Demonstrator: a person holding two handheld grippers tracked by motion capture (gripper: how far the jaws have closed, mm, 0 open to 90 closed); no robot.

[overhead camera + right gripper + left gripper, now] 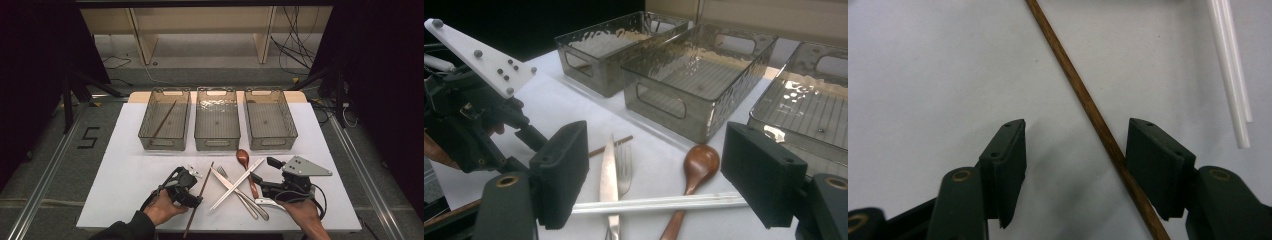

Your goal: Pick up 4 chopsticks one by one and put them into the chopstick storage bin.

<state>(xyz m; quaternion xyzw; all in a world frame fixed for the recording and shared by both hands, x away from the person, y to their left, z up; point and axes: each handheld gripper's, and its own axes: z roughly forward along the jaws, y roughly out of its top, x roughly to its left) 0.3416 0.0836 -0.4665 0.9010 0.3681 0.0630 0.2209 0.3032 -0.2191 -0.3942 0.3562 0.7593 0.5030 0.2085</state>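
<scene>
A brown wooden chopstick (205, 181) lies on the white table, left of the other cutlery. My left gripper (196, 200) is lowered over its near half. In the left gripper view the chopstick (1083, 95) runs between the jaws of my left gripper (1076, 126), close against the right pad (1158, 160), while the left pad stands well clear of it. My right gripper (264, 170) rests at the right with its jaws wide open. Nothing is between the jaws of my right gripper (656, 135), which points toward a wooden spoon (700, 162).
A pair of white chopsticks (237, 184) lies crossed over a fork (223, 172) and a knife (240, 194), beside the spoon (243, 157). Three clear bins stand behind: left (150, 131) holding one brown chopstick (165, 119), middle (217, 142), right (272, 141).
</scene>
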